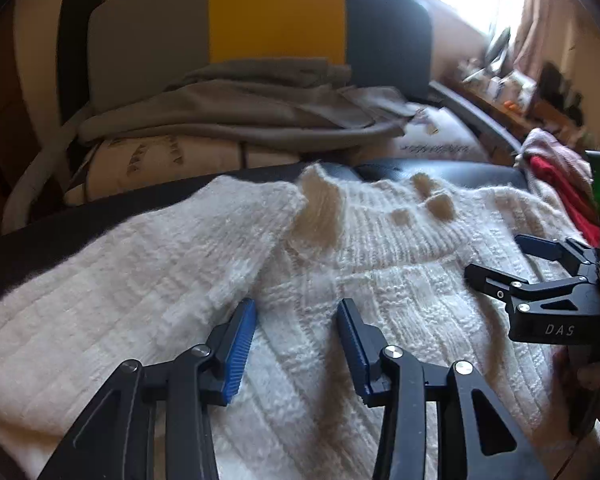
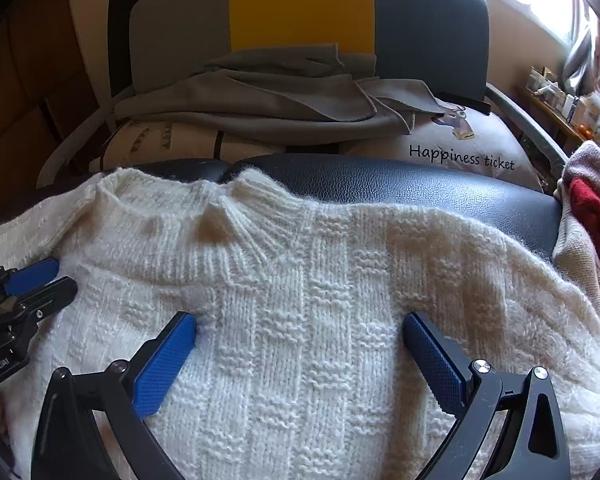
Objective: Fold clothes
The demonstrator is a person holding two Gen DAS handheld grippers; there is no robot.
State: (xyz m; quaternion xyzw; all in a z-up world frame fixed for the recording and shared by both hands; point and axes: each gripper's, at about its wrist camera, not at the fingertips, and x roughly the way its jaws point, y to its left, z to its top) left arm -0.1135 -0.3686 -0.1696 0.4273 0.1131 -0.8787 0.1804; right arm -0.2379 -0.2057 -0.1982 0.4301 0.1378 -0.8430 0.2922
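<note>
Chunky white knitted wool sweater lies on glossy black grained leather seat.

The sweater is cream white, knit in vertical ribs crossed by raised blocks, with a ribbed collar at 11 o'clock. Under it the seat is black, grained leather. At 12 o'clock a grey cloth lies before a backrest striped grey, yellow and dark blue. A pale cushion bears black lettering. At 3 o'clock sits red fabric. The pads are blue on black fingers.
</note>
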